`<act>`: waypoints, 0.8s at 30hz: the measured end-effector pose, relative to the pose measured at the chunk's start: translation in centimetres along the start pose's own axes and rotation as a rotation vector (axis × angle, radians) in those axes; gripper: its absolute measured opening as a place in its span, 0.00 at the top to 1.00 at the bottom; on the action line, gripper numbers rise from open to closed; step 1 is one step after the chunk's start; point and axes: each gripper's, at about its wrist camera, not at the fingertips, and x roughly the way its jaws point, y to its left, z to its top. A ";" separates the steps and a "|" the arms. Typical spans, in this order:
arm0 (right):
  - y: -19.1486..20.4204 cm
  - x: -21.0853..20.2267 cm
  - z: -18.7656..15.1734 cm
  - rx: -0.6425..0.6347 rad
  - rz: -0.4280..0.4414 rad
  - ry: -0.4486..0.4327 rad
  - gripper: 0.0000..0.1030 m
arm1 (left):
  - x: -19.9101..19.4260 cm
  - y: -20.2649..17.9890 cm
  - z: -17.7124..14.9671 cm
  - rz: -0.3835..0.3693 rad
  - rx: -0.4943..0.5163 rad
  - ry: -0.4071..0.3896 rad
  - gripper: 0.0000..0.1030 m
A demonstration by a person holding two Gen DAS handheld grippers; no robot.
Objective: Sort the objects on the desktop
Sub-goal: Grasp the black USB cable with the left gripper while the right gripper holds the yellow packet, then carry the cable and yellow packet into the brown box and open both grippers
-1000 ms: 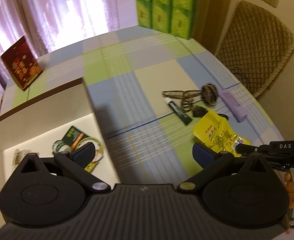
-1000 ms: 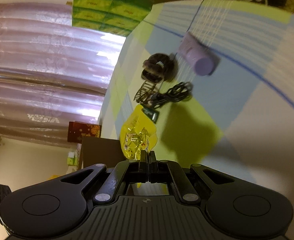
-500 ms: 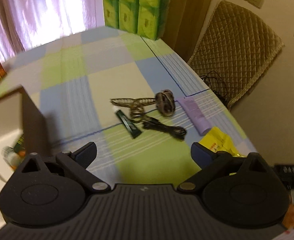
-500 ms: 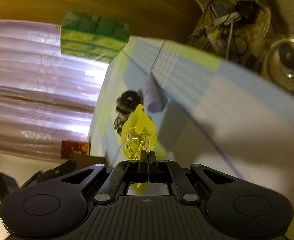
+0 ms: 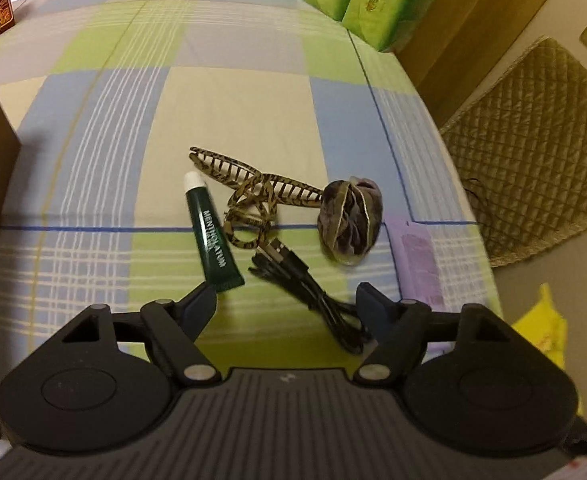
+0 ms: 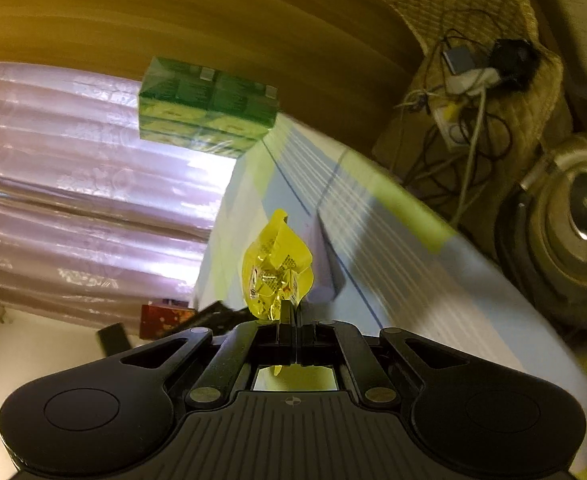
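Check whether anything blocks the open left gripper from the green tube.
Nothing visible does. The left gripper is open over the cloth, and the green tube lies just ahead of its left finger. The black cable lies to the tube's right, apart from it.

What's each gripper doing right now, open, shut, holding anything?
Left gripper: open, holding nothing, above the black cable.
Right gripper: shut on the yellow packet.
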 end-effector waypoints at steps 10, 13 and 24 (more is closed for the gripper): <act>-0.1 1.3 1.5 -0.010 0.026 0.038 1.00 | 0.8 0.2 -1.0 0.044 0.068 -0.010 0.63; -0.1 1.8 1.6 -0.010 0.034 0.054 1.00 | -0.3 1.6 -2.4 0.022 0.086 0.007 0.79; 0.9 3.8 0.8 -0.036 0.053 0.120 1.00 | -3.8 5.4 -6.9 0.057 0.162 0.043 0.87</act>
